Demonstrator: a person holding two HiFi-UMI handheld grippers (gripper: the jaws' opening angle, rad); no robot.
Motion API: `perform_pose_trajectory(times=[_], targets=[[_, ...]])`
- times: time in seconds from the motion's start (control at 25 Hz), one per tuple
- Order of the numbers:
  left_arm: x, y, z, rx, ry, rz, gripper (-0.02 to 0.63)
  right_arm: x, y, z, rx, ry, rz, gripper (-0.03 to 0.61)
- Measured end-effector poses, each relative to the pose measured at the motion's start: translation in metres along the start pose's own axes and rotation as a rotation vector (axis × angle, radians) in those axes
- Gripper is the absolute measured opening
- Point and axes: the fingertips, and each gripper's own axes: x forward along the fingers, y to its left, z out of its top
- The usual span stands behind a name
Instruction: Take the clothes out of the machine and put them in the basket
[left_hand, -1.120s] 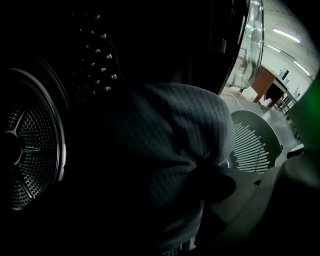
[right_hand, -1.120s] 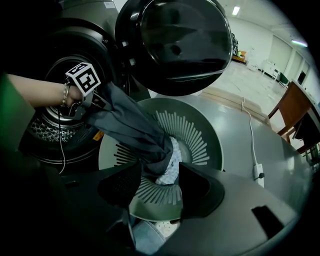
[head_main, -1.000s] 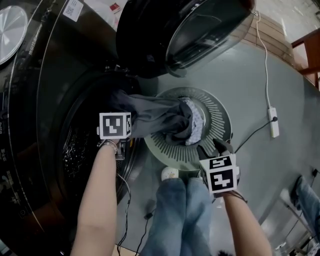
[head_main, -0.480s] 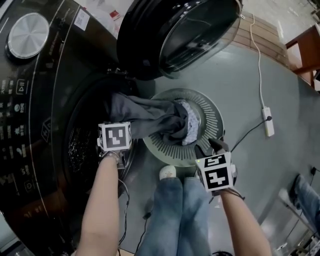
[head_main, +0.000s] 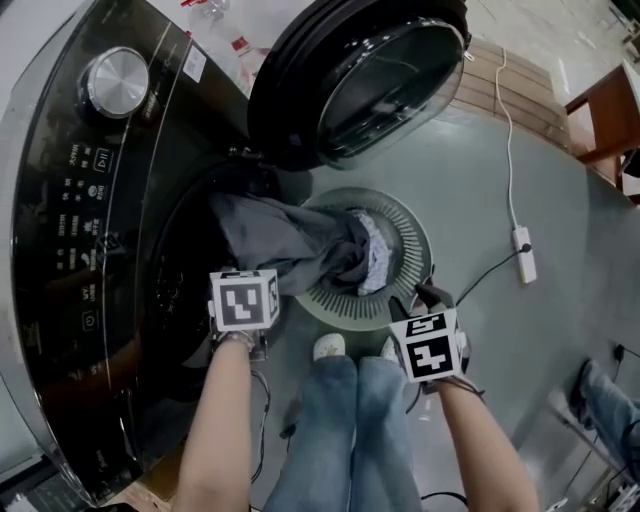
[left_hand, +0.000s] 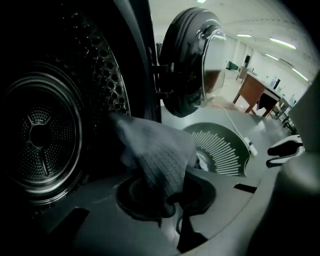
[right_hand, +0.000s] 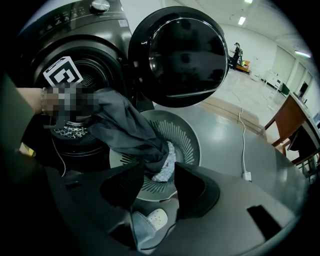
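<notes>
The left gripper (left_hand: 171, 205) has just been closing its jaws and now pinches a fold of the dark grey garment (left_hand: 155, 155), the cloth bunched between the pads at the mouth of the washing machine (head_main: 60, 250). The right gripper (right_hand: 159, 170) hangs near and to the right with its jaws spread and nothing between the pads; through the gap its view looks onto the basket and a white shoe (right_hand: 152, 220). From the left gripper the garment runs rightward out of the drum (left_hand: 45, 135), crosses the rim of the round slotted basket (head_main: 412, 235) and ends inside it, lying against a light patterned cloth (head_main: 376, 262) already there; the garment thus lies partly in the machine and partly in the basket. The basket stands on the grey floor (head_main: 480, 180), just right of the drum opening. The open door (head_main: 370, 80) swings out on the far side, above the basket's far edge. On the near side the person's legs in jeans (head_main: 350, 430) and the shoes stand close against the basket. The machine's front panel bears a round dial (head_main: 113, 82). Farther right, a white cable with a power strip (head_main: 522, 265) trails across the floor, and a wooden table (left_hand: 252, 92) stands well apart beyond.
</notes>
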Motion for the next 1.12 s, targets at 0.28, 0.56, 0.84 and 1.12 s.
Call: perform_pose_trajectory(times=[0.28,0.56,0.84,1.12], targets=[[-0.027,-0.071,0.014,-0.027,-0.078,-0.168,0.055,-0.021,-0.017,0.005,-0.008,-0.022,-0.016,0.187],[-0.041,-0.15,0.029,0.015,-0.124,-0.377,0.056,-0.024,-0.031,-0.003,0.028,-0.022,-0.033,0.187],[-0.047,-0.174,0.035,-0.015,-0.144,-0.542,0.058,-0.021,-0.029,-0.009,0.051,-0.009,-0.03,0.186],[-0.031,-0.168,0.033,-0.022,-0.098,-0.511,0.199,-0.015,-0.031,-0.003,0.063,-0.009,-0.035,0.186]])
